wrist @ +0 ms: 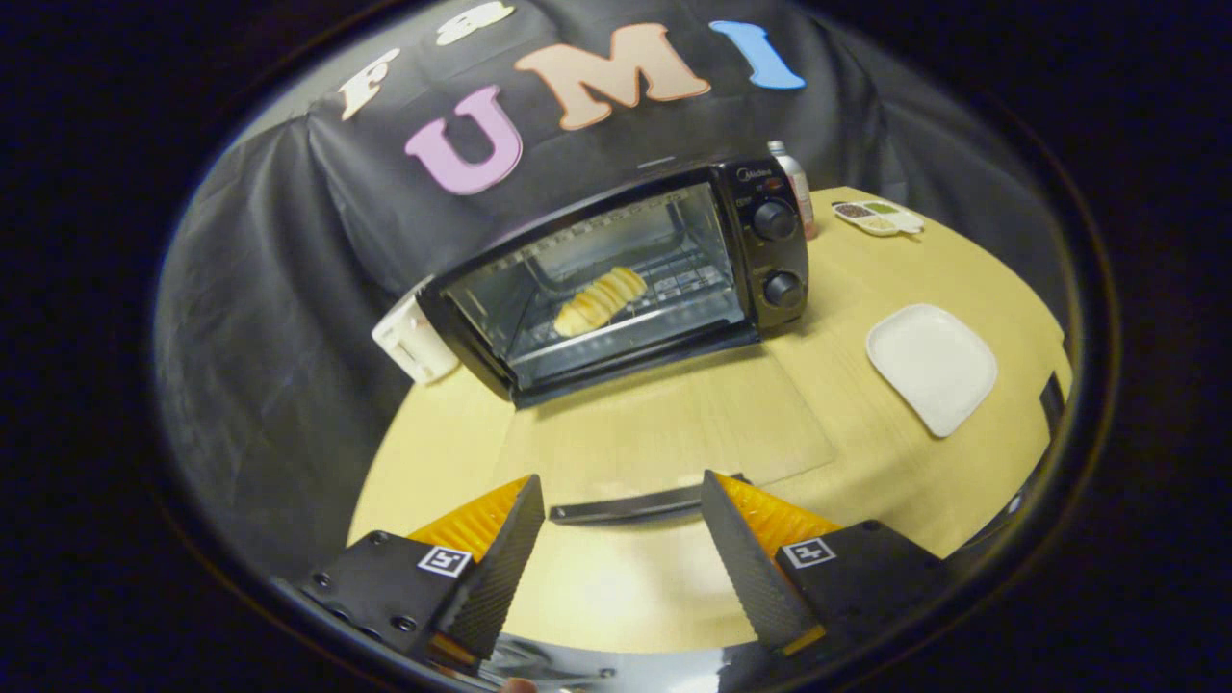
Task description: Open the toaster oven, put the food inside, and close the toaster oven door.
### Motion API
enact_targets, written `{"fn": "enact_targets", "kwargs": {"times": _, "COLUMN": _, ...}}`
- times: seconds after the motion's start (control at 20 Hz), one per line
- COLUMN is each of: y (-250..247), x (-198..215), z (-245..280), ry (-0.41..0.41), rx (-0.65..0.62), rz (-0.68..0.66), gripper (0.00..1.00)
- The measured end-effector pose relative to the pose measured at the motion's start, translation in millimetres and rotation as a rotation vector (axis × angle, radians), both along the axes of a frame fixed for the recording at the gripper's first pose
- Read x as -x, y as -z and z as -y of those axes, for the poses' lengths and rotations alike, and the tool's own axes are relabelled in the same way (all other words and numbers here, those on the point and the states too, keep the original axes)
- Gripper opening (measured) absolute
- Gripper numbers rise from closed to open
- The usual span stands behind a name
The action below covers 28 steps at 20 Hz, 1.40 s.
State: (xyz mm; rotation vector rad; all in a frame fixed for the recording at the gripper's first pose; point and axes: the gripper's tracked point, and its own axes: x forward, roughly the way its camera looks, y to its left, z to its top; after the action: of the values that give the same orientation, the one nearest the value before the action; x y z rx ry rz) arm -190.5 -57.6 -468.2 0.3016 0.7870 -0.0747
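The gripper (624, 539) gapes wide, holding nothing; the toaster oven (616, 279), bread (599, 300) inside, sits well beyond at the desk's (664, 433) far edge.

My gripper (621, 539) hangs tilted, fingers (505, 563) spread wide apart (nothing between them); my fingertip (520, 685) peeks below.

Black toaster oven (616, 279), yellow food (599, 300) inside; white plate (932, 366); pale wood-grain table (674, 423).
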Motion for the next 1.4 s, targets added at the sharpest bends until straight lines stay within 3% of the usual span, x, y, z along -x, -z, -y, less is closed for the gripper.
{"fn": "enact_targets", "kwargs": {"times": 0.35, "y": 44, "x": 22, "z": -3, "ry": -0.150, "rx": 0.177, "rz": -0.133, "gripper": 1.00}}
{"fn": "enact_targets", "kwargs": {"times": 0.55, "y": 63, "x": 23, "z": -7, "ry": -0.190, "rx": 0.227, "rz": -0.181, "gripper": 1.00}}
{"fn": "enact_targets", "kwargs": {"times": 0.8, "y": 74, "x": 13, "z": -7, "ry": -0.206, "rx": 0.256, "rz": -0.187, "gripper": 1.00}}
{"fn": "enact_targets", "kwargs": {"times": 1.4, "y": 58, "x": 1, "z": -2, "ry": -0.139, "rx": 0.245, "rz": -0.135, "gripper": 0.99}}
